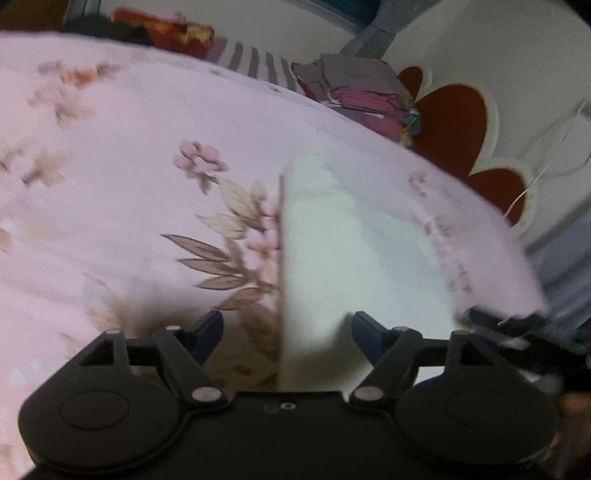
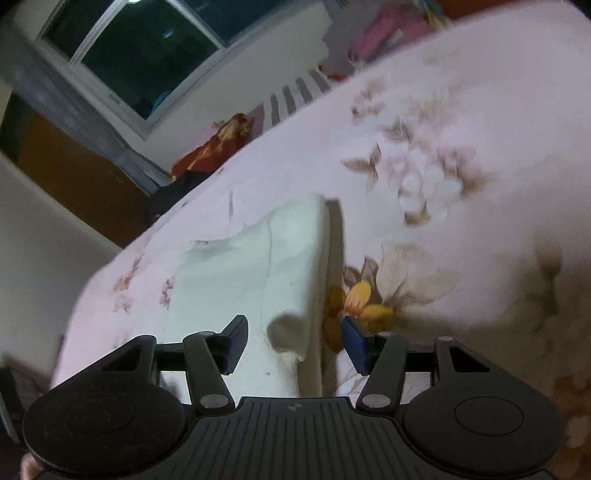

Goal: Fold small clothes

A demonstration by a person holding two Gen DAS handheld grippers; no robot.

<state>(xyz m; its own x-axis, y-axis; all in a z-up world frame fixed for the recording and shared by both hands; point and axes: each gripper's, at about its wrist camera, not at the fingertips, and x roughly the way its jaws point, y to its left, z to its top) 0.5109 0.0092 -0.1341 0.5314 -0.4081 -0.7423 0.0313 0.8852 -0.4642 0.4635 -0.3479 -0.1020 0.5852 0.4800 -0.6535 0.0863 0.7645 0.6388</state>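
Small white garment [image 1: 332,258]: plain, pale, soft cloth, folded into a narrow, roughly oblong shape with one long straight edge and a rounded far end. Lies flat on pink floral bed sheet [image 1: 129,166], near the bed's edge. Right wrist view [image 2: 266,273] shows creases, a loose flap at the near corner, and layered edges.

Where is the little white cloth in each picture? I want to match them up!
Left wrist view: the white cloth lies right of centre on the pink flowered bedsheet, running up from between the open gripper's fingers.
Right wrist view: the white cloth lies left of centre, reaching down between that gripper's fingers.
Shared landmark: the red and gold fabric at the bed's far edge.
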